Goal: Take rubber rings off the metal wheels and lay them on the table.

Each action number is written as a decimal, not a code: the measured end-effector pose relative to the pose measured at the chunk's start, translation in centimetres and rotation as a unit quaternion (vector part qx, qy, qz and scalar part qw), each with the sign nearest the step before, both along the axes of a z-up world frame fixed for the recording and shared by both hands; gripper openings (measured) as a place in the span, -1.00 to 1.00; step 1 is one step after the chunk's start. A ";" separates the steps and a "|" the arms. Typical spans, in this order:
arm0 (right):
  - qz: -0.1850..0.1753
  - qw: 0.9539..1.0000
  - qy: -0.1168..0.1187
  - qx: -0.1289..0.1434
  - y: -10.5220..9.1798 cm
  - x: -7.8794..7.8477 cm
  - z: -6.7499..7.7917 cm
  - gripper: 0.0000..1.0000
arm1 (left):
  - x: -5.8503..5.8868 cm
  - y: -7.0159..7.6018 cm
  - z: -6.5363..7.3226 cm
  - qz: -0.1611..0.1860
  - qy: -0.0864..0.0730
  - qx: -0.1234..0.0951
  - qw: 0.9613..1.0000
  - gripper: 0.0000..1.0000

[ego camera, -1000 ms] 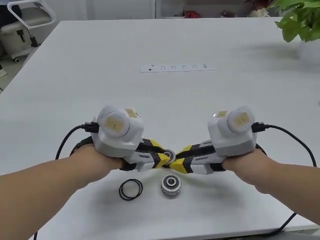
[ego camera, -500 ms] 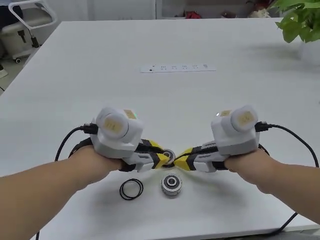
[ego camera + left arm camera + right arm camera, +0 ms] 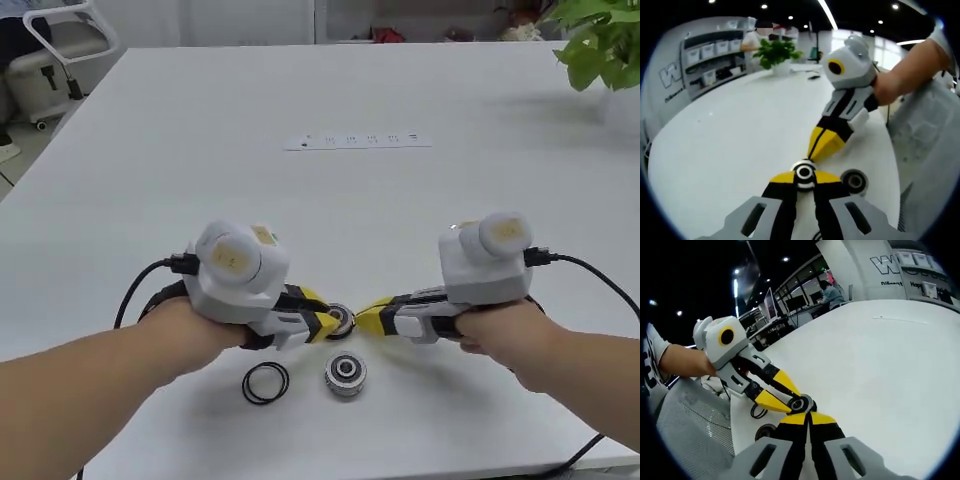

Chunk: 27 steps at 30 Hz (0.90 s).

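Note:
My left gripper [image 3: 328, 322] is shut on a small metal wheel [image 3: 341, 318], held just above the white table; the left gripper view has the wheel [image 3: 804, 172] between its yellow tips. My right gripper [image 3: 362, 318] meets it from the right, jaws shut, tips pinching the dark rubber ring on the wheel's rim [image 3: 802, 404]. The ring itself is too thin to make out clearly. A second metal wheel [image 3: 345, 372] lies on the table below the tips. Loose black rubber rings [image 3: 265, 382] lie to its left.
A white power strip [image 3: 358, 140] lies mid-table. A green plant [image 3: 600, 40] stands at the far right corner. An office chair [image 3: 55, 55] is beyond the far left edge. Black cables [image 3: 140, 285] trail from both grippers near the front edge.
My right gripper has drawn back to the right, off the held wheel, so the tips no longer overlap it. The left gripper and the things on the table stay put.

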State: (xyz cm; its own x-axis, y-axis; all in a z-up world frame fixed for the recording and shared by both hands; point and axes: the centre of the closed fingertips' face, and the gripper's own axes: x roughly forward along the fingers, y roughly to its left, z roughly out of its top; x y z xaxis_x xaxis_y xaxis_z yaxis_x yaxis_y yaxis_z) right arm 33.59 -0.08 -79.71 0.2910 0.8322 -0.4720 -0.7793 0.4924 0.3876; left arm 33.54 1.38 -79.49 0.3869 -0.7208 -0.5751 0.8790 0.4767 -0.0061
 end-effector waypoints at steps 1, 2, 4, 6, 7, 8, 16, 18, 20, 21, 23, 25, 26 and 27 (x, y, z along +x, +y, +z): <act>0.002 1.000 -0.002 -0.003 0.1 -0.2 0.0 -1.00 | 0.0 0.0 0.0 0.000 0.000 0.000 1.000 -0.76; 0.002 1.000 -0.002 -0.003 0.1 -0.2 0.0 -1.00 | -0.1 0.0 0.0 0.000 -0.001 0.001 1.000 -0.76; -0.002 1.000 0.003 0.008 0.2 -0.3 0.2 -1.00 | -0.1 0.0 0.0 0.001 0.000 0.001 1.000 -0.76; -0.002 1.000 0.004 0.010 0.3 -0.5 0.2 -1.00 | -0.1 0.0 0.0 0.001 -0.001 0.002 1.000 -0.76; -0.002 1.000 0.005 0.011 0.3 -0.5 0.3 -1.00 | -0.1 0.0 0.0 0.002 -0.001 0.003 1.000 -0.76; -0.003 1.000 0.006 0.013 0.4 -0.5 0.3 -1.00 | -0.1 0.0 0.0 0.003 -0.001 0.004 1.000 -0.76; -0.002 1.000 0.009 0.015 0.5 -0.5 0.5 -1.00 | -0.1 0.0 0.0 0.010 -0.006 0.011 1.000 -0.76; -0.003 1.000 0.011 0.017 0.7 -0.5 0.6 -1.00 | -0.1 0.0 0.0 0.011 -0.005 0.011 1.000 -0.76; 0.000 1.000 0.011 0.018 0.8 -0.6 0.7 -1.00 | -0.1 0.0 0.0 0.011 -0.006 0.012 1.000 -0.76; 0.001 1.000 0.013 0.022 1.0 -0.7 0.8 -1.00 | -0.1 0.0 0.0 0.010 -0.006 0.013 1.000 -0.76; 0.005 1.000 0.013 0.025 1.2 -0.8 1.0 -1.00 | -0.1 -0.1 0.0 0.011 -0.007 0.015 1.000 -0.76; 0.014 0.999 0.014 0.043 1.8 -1.1 1.6 -1.00 | -0.2 -0.1 0.0 0.011 -0.006 0.015 1.000 -0.76; 0.031 0.996 0.023 0.080 2.9 -1.7 2.8 -1.00 | -0.2 -0.1 0.0 0.012 -0.007 0.015 1.000 -0.76; 0.030 0.997 0.016 0.076 3.3 -1.8 3.2 -1.00 | -0.2 -0.1 0.0 0.012 -0.008 0.016 1.000 -0.76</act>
State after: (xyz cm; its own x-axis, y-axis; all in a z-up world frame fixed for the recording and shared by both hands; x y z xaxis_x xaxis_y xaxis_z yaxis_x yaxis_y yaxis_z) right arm 31.81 3.24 -76.50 0.2261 0.9102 -0.3471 -0.7915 0.3793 0.4792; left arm 33.32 1.29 -79.52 0.4127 -0.6929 -0.5912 0.8673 0.4973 0.0227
